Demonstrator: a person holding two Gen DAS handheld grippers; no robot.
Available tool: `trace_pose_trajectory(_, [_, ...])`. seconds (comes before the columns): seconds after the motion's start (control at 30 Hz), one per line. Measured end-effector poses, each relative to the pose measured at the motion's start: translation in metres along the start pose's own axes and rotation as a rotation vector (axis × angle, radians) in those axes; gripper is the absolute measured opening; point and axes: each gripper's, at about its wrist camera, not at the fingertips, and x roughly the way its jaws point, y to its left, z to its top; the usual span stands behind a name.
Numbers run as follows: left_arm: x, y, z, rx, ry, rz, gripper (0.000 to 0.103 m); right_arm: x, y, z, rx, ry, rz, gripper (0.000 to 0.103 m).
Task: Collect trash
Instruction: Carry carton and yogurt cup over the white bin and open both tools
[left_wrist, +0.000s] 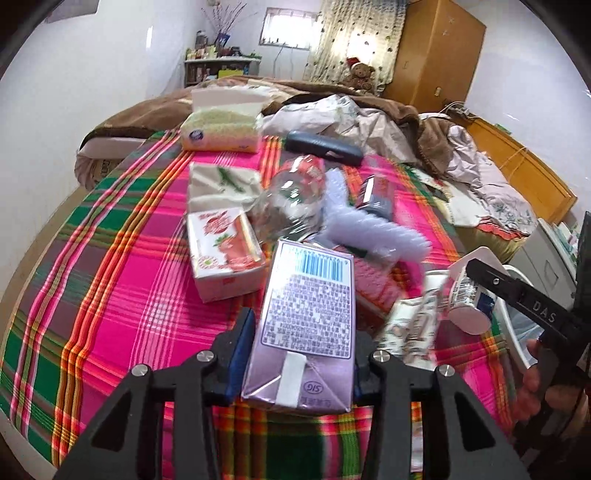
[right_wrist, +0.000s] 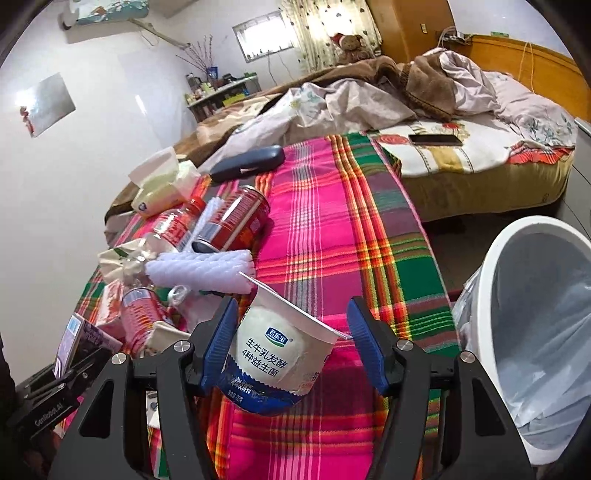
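Observation:
My left gripper (left_wrist: 300, 354) is shut on a purple drink carton (left_wrist: 308, 317), held above the plaid cloth; it also shows at the left edge of the right wrist view (right_wrist: 79, 338). My right gripper (right_wrist: 293, 343) has its jaws wide apart, with a white yogurt cup (right_wrist: 280, 339) tilted between them, touching the left pad (right_wrist: 218, 343) and clear of the right one. The cup also shows in the left wrist view (left_wrist: 467, 295). A white bin (right_wrist: 535, 332) with a clear liner stands to the right.
On the plaid cloth (right_wrist: 332, 221) lie red cans (right_wrist: 236, 225), a clear plastic bottle (left_wrist: 291, 199), white foam netting (right_wrist: 207, 269), a red-and-white box (left_wrist: 225, 258), a tissue pack (left_wrist: 221, 133) and a dark case (left_wrist: 325, 147). A phone (right_wrist: 436, 139) lies on the bed.

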Motion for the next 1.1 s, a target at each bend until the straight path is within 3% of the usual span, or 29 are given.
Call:
trace_pose_trajectory(0.37, [-0.022,-0.059,0.007,0.096,-0.047,-0.075,0.044,-0.052,-0.023,0.006,0.002,-0.095,-0.013,0.063])
trace_pose_trajectory(0.7, [-0.020,-0.135,0.009,0.204,-0.051,-0.169,0.044,-0.091,-0.072,0.009,0.036,-0.162,-0.093,0.063])
trace_pose_trajectory(1.1, [-0.005,-0.237,0.000,0.337,-0.030,-0.274,0.044,-0.109,-0.133,0.006,0.076,-0.177,-0.221,0.063])
